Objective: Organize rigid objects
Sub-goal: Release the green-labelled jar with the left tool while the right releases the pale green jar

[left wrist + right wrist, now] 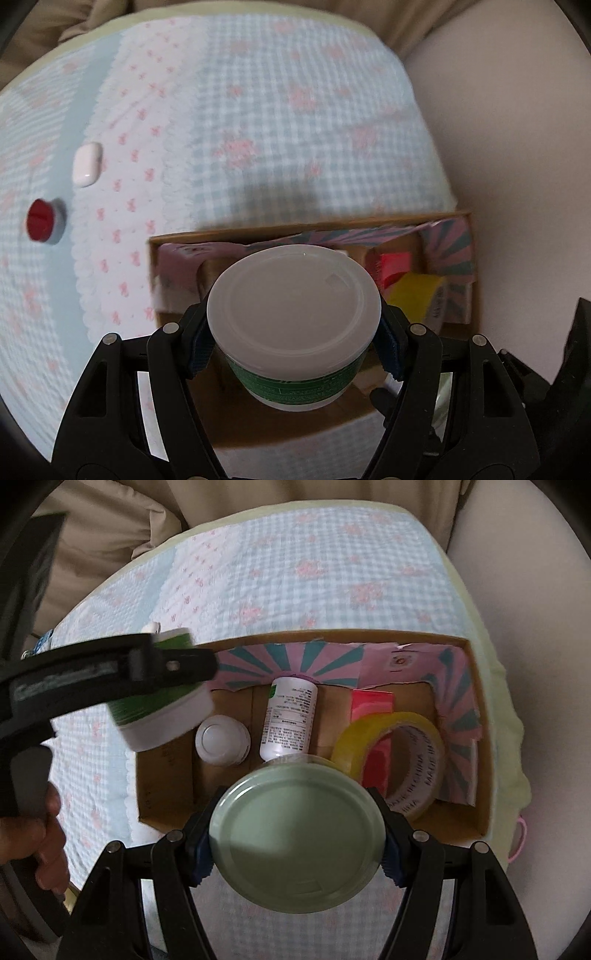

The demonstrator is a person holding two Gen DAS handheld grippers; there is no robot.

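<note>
My left gripper (pixel 293 332) is shut on a white-lidded tub with a green label (pixel 293 314), held above the left part of the cardboard box (pixel 258 232). It also shows in the right wrist view (pixel 162 709) at the box's left edge. My right gripper (pixel 297 849) is shut on a jar with a pale green lid (pixel 297 849), held above the box's near wall (pixel 476 823). Inside the box lie a white bottle (pixel 288 716), a small white round container (pixel 222 744), a yellow tape roll (pixel 391 753) and a red packet (pixel 371 703).
The box sits on a blue checked quilt (pixel 277 110). A white earbud case (pixel 87 164) and a red-capped small jar (pixel 42 220) lie on the quilt at the left. A beige cushion (pixel 517 147) is to the right. A hand (pixel 40 834) holds the left gripper's handle.
</note>
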